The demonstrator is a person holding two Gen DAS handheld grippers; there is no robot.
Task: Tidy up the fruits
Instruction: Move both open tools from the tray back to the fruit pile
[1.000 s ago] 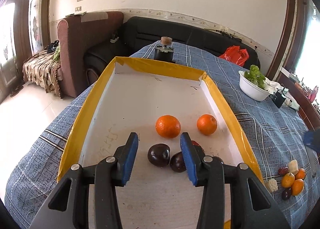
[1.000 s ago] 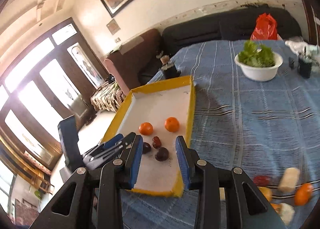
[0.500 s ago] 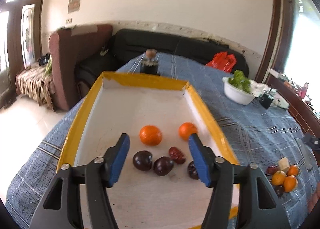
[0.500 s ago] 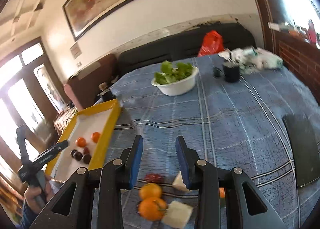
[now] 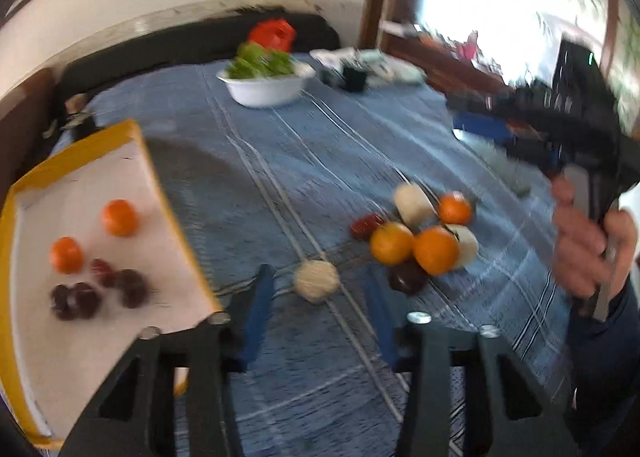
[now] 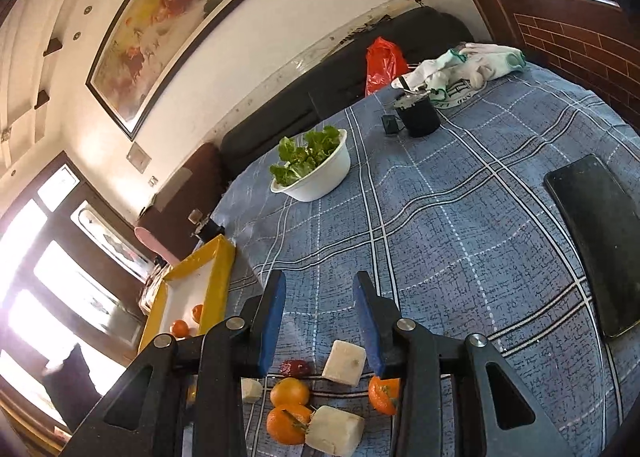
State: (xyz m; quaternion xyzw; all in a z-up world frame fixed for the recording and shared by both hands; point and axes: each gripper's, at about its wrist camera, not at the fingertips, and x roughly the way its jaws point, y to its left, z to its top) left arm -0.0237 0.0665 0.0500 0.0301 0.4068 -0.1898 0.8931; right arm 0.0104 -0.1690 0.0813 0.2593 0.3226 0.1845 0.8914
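Note:
A yellow-rimmed white tray point(image 5: 144, 149) at the left holds two oranges point(image 5: 119, 217) and several dark plums point(image 5: 76, 300). A loose pile lies on the blue cloth: oranges point(image 5: 435, 250), white chunks point(image 5: 412, 203), a red date point(image 5: 366, 226), a dark plum point(image 5: 407, 277) and a pale round piece point(image 5: 316, 281). My left gripper point(image 5: 318, 319) is open and empty, just short of the pale piece. My right gripper point(image 6: 320, 319) is open and empty above the pile's oranges point(image 6: 289, 391), white chunks point(image 6: 344, 362) and date point(image 6: 295, 368). The tray also shows in the right wrist view point(image 6: 218, 281).
A white bowl of greens point(image 5: 266, 87) point(image 6: 316, 177) stands at the back of the table. A black cup point(image 6: 418, 117), a cloth heap point(image 6: 476, 61), a red bag point(image 6: 382, 61) and a flat black slab point(image 6: 596, 237) lie on the right side. The right hand-held gripper appears in the left view point(image 5: 560, 137).
My left gripper swung right from over the tray to the loose pile and is blurred. My right gripper moved over the pile and now looks down on it. Both stayed open.

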